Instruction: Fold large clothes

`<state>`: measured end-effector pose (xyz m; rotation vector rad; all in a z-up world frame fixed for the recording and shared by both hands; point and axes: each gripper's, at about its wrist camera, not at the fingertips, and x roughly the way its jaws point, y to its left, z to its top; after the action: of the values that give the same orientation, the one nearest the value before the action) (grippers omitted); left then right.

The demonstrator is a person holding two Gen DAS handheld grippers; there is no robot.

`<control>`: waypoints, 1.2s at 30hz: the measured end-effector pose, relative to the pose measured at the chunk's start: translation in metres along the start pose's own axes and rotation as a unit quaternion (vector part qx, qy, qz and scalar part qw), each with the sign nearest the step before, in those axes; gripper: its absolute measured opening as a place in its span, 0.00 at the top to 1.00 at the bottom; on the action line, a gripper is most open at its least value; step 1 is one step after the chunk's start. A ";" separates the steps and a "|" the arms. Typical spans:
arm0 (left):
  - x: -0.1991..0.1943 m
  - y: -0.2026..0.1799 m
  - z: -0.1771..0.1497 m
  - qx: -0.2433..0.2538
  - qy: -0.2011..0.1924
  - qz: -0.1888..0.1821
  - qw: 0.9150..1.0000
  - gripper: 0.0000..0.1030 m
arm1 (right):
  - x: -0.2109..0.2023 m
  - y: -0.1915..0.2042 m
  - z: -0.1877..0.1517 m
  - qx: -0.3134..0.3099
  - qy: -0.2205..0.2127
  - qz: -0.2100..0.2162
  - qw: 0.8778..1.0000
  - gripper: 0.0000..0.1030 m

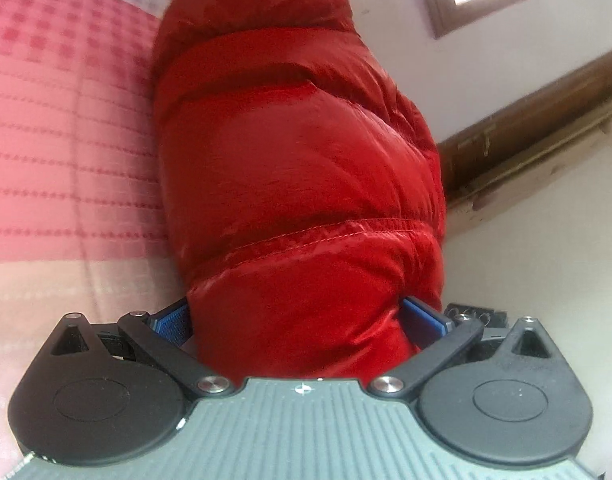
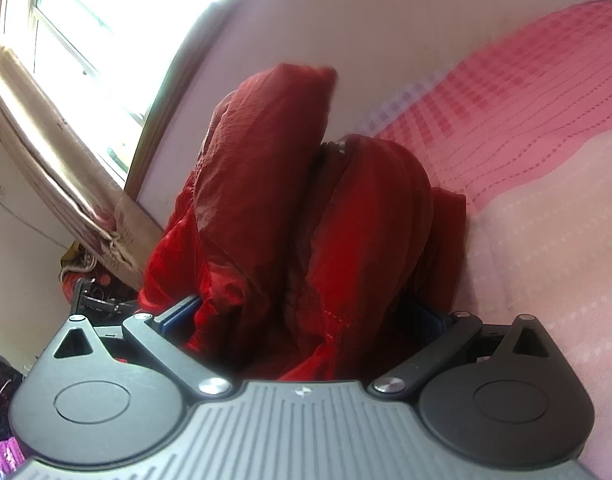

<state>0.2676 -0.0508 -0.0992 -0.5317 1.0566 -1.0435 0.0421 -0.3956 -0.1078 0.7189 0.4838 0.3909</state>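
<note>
Shiny red quilted puffer jacket (image 1: 297,168), bunched, lifted, gripped both ends, over pink bedspread

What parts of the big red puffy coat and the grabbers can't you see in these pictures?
- Left wrist view: the red coat bulges between the blue pads, hiding the left gripper fingertips.
- Right wrist view: bunched coat covers the right gripper fingertips; its right pad sits in shadow.
- Both views: coat's overall shape, sleeves and zip, lost in its own folds.
- Pink checked bedspread: blurred.

Your two wrist cameras look forward along their fingers, pressed close against the red jacket (image 1: 297,184) (image 2: 306,220); both share the pink bedspread (image 1: 65,120) (image 2: 526,100).
</note>
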 end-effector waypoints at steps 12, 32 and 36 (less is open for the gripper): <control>0.014 -0.001 0.009 -0.005 0.021 0.008 1.000 0.00 | 0.018 -0.010 0.034 -0.015 0.099 0.032 0.995 0.00; 0.028 -0.011 0.019 0.025 0.031 0.024 0.999 0.00 | -0.008 -0.021 0.046 0.028 0.164 0.019 0.986 0.00; 0.028 -0.010 0.020 0.023 0.031 0.023 0.999 0.00 | -0.009 -0.027 0.046 0.038 0.157 0.024 0.987 0.00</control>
<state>0.2837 -0.0827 -0.0951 -0.4386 1.0908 -1.0472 0.0640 -0.4426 -0.0941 0.7477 0.7833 0.5362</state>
